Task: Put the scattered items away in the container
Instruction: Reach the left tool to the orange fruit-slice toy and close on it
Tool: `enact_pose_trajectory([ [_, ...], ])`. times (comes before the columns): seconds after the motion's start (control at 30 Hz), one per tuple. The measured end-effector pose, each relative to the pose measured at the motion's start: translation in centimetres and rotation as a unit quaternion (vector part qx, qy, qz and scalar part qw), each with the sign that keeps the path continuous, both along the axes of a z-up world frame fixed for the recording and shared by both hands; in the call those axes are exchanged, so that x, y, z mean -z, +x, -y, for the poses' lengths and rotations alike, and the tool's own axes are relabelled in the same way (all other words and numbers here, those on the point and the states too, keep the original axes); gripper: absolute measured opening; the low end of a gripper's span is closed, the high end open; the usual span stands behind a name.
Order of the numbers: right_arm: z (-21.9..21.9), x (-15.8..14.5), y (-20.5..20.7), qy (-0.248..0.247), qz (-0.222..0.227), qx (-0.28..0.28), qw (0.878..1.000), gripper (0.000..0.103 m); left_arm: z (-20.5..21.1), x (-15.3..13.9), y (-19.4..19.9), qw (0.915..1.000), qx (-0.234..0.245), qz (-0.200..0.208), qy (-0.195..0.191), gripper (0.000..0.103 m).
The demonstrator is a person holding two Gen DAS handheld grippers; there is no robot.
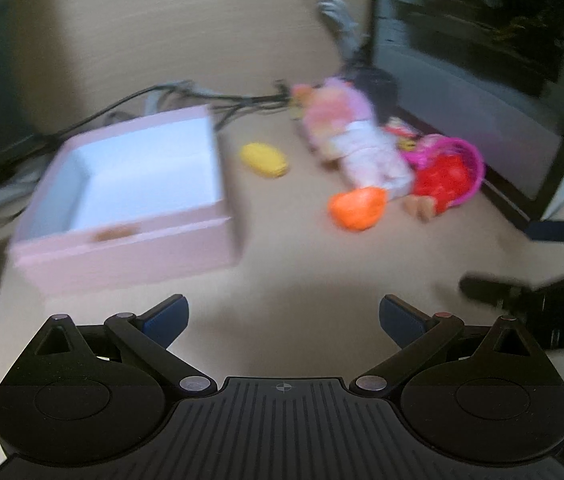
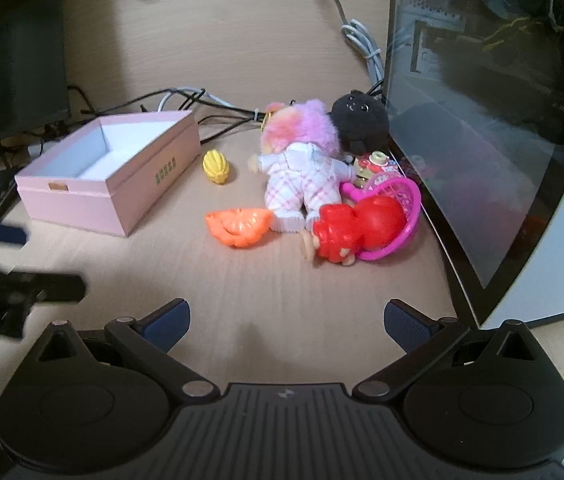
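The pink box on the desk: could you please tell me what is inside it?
The pink box shows only bare white lining; no toys are visible in it. Its near walls hide part of the floor in both views, so something small and flat there cannot be excluded.

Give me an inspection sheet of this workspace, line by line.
Surface: pale wooden desk.
Job's things: open pink box, nothing seen inside; yellow toy, orange toy, doll, red toy in a pink basket, black plush, all on the desk.
Clutter: small items behind the basket, unclear.
Grippers: left gripper and right gripper open, holding nothing.
Cables: black and grey cables behind the box.
Surroundings: computer case on the right.
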State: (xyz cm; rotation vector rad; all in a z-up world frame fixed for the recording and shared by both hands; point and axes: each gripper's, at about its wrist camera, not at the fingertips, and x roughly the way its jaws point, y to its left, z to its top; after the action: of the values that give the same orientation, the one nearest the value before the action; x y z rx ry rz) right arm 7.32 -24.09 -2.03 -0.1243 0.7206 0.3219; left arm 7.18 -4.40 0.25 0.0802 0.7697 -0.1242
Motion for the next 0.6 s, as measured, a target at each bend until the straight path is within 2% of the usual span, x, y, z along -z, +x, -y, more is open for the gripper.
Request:
enact_pose_trajectory([
  [0.13,1.9,1.2,0.2,-0.002,-0.027,-0.003,1.000,0.103,3.2,-0.1,3.6,0.9995,0.029,0.009,0.004,0.103],
  [0.3,3.1,2.2,0.4,0.000,-0.039,-0.007,0.999,0.103,6.2,0.7,7.5,0.9986,0.051,-0.003,0.017,0.103],
  [0.43,3.3,2.7,0.6,-0.007,-0.047,-0.014,0.999,0.103,7.7,1.6,8.7,0.9971,0.068,-0.002,0.032,0.103],
  [0.6,3.6,3.1,0.9,-0.015,-0.059,-0.018,0.998,0.103,8.6,2.5,10.0,0.9970,0.062,-0.003,0.046,0.103],
])
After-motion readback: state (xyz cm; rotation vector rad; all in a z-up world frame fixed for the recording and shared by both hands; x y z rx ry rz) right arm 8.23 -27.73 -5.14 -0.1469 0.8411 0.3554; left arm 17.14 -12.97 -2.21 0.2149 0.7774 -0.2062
